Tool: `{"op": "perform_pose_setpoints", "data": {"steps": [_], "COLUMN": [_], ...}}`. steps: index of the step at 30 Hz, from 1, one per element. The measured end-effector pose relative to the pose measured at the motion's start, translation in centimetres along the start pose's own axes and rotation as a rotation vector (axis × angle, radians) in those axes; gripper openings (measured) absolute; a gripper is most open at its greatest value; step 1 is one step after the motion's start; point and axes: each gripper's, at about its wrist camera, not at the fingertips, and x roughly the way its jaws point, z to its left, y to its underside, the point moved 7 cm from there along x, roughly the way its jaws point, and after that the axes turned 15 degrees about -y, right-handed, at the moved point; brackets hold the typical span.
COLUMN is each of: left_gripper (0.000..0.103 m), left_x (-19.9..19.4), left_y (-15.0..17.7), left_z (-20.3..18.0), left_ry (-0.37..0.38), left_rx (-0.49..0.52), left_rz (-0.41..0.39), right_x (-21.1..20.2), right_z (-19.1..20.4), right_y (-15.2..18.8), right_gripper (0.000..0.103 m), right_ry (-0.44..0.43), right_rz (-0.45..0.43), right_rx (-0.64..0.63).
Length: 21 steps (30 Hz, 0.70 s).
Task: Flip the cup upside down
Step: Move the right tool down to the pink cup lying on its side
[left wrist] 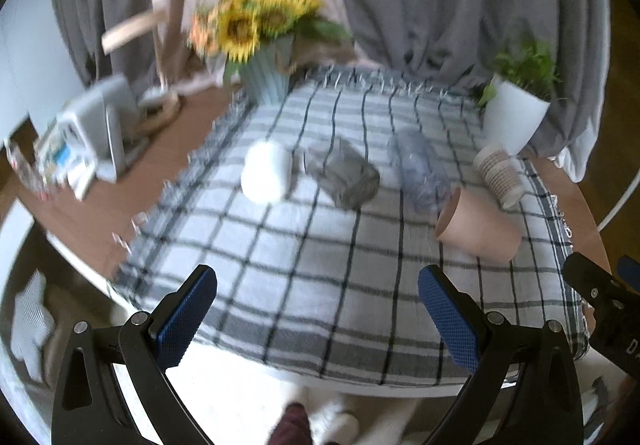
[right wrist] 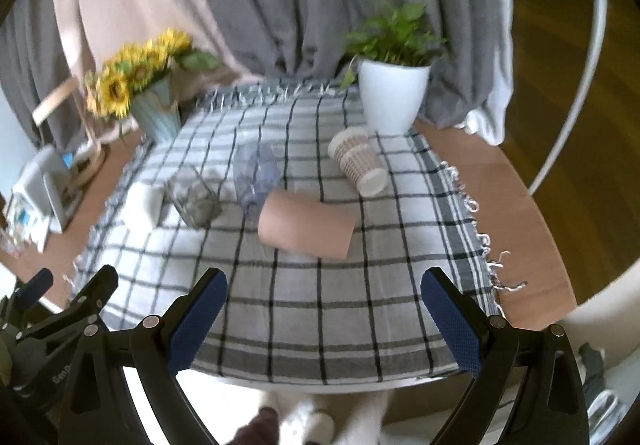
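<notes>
Right gripper [right wrist: 324,319], jaws apart (left gripper [left wrist: 318,319] likewise), sits nearer the pink cup [right wrist: 306,231], lying sideways straight ahead, long axis crosswise.

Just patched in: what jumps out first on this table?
Five cups lie tipped over in a row across the checked cloth, the pink cup nearest the grippers. Sunflowers stand at the far left corner, a white-potted plant at the far right.
</notes>
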Motion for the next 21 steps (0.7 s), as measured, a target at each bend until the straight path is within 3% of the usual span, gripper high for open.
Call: {"op": "perform_pose_setpoints", "data": {"steps": [4,10,21], "left_gripper": [0.103,0.103,0.103], "left_x": [2.7,5.6,9.0], "left_y": [1.6,2.5,2.5], "left_z": [-1.2,-3.2,-5.7], "left_ry": [-0.017,-0.067,-0.088], "left_rx": [-0.022,0.008,-0.022], "left_rz": [0.108,0.188,0.258], "right_x": [3.1,8.7,16.3], "right_z": [-0.8,-1.7,-1.5], "right_y": [-0.5,-1.3,-2.0], "right_gripper": [0.098,0.098,0.098], "right_ry": [-0.016,-0.029,-0.023], "right_rz": [0.104,0.270,0.529], "right_rx": [-0.064,-0.157,-0.377]}}
